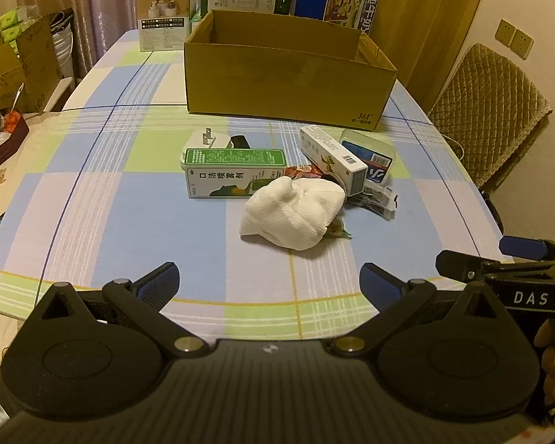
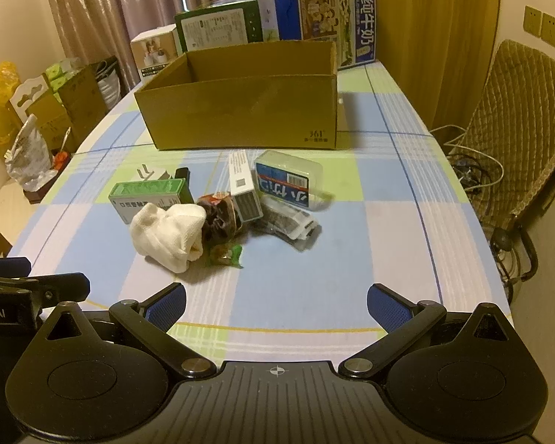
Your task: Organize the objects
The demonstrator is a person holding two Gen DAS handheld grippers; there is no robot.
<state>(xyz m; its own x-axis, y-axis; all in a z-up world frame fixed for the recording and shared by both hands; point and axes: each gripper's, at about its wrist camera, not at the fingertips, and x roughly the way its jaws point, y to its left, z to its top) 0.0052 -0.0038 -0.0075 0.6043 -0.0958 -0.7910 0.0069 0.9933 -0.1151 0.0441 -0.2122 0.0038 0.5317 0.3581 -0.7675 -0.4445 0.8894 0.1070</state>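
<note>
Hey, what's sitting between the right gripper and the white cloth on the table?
Nothing. In the right wrist view only bare checked tablecloth runs from the open right gripper to the white cloth.

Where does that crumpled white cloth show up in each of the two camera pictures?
Left wrist view: white cloth sits just right of centre, ahead of the open left claw.
Right wrist view: it lies left of centre.
Shared landmark: the cardboard box stands behind it in both.
</note>
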